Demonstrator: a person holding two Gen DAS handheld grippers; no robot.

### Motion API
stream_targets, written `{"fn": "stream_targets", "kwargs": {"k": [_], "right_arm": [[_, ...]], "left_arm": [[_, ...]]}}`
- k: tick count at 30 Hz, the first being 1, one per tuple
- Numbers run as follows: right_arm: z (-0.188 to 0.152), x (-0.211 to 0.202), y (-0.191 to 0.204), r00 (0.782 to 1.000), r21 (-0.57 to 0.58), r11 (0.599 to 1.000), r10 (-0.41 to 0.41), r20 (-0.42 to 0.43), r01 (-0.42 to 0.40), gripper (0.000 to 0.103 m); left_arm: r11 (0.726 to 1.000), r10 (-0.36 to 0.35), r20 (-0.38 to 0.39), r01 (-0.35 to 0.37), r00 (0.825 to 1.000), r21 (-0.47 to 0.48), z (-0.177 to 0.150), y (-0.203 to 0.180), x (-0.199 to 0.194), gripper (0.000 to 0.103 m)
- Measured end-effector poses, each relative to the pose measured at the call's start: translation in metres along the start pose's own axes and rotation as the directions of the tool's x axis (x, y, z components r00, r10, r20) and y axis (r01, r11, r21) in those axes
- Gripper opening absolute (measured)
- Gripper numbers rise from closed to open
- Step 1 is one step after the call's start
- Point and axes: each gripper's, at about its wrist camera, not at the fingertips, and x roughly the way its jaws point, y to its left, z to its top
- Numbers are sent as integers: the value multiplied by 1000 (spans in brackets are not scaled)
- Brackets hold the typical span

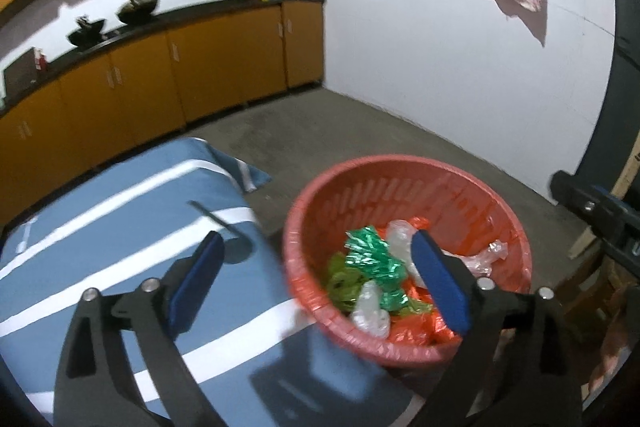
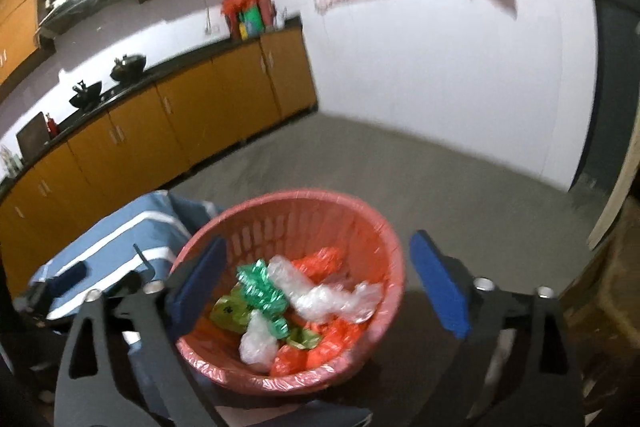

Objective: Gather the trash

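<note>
now one basket point(image 1: 472, 187) (two clear wrappers point(image 2: 332, 297)), both grippers point(image 1: 316, 283) empty.

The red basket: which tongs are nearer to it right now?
Likely the right. The right tongs open squarely over the red basket. The left tongs straddle its left rim, one finger over the blue striped cloth.

Dim indoor light, brightest on the white wall point(image 1: 440, 67) behind the red basket point(image 1: 404, 179); the hanging cloth above it casts a soft shadow; motion blur smears the basket's rim and contents; fisheye bending curves the cabinets left of it; corners fall black.
</note>
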Motion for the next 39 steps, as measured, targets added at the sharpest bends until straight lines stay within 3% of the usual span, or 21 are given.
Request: {"fn": "stream_targets", "kwargs": {"k": [5,10,24,39], "right_arm": [[-11,-41,14,996,-62,997,-30,86,35,101],[-28,-77,30,993,-122,993,5,122,10,101],[-75,-151,63,994,-201,979,53,95,-34,101],[-96,-184,76,991,-239,969,82,101,-56,101]], "left_arm": [[997,74,66,-74,995,-13,-9,14,-50,99],[990,135,101,-131,986,-45,-26,30,-99,99],[964,231,81,-217,970,-157,-94,76,-193,99],[940,298,111,-271,948,-207,-137,88,-261,99]]}}
